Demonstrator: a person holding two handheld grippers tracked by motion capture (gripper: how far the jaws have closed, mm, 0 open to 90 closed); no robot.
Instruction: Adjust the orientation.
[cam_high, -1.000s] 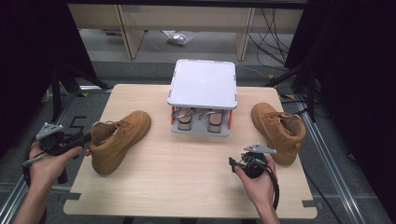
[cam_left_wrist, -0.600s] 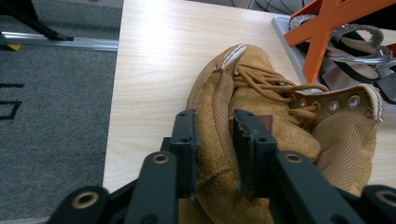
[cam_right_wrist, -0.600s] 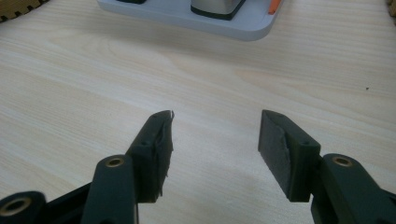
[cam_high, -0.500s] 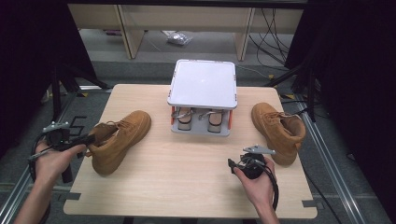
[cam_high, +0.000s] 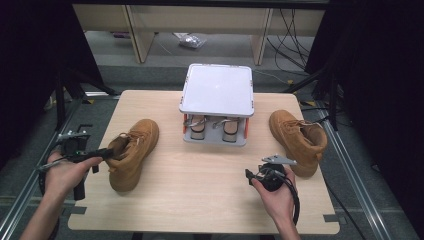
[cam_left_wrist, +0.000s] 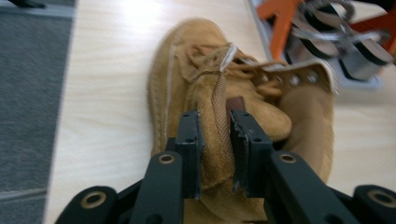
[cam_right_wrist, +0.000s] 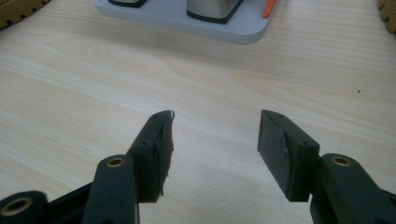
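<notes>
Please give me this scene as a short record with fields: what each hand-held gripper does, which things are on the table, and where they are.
left hand-held gripper: jaws on the heel collar of the left boot; they have just been opening a little
right hand-held gripper: open, nothing between the jaws, above bare table
right boot: at the table's right side, untouched
white stand: at the far middle, between the boots

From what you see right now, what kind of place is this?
Probably a lab or recording workspace, not a home: a bare wooden table on a metal frame, loose cables on the floor behind it, and hand-held grippers, the left gripper clamping a tan boot.
</notes>
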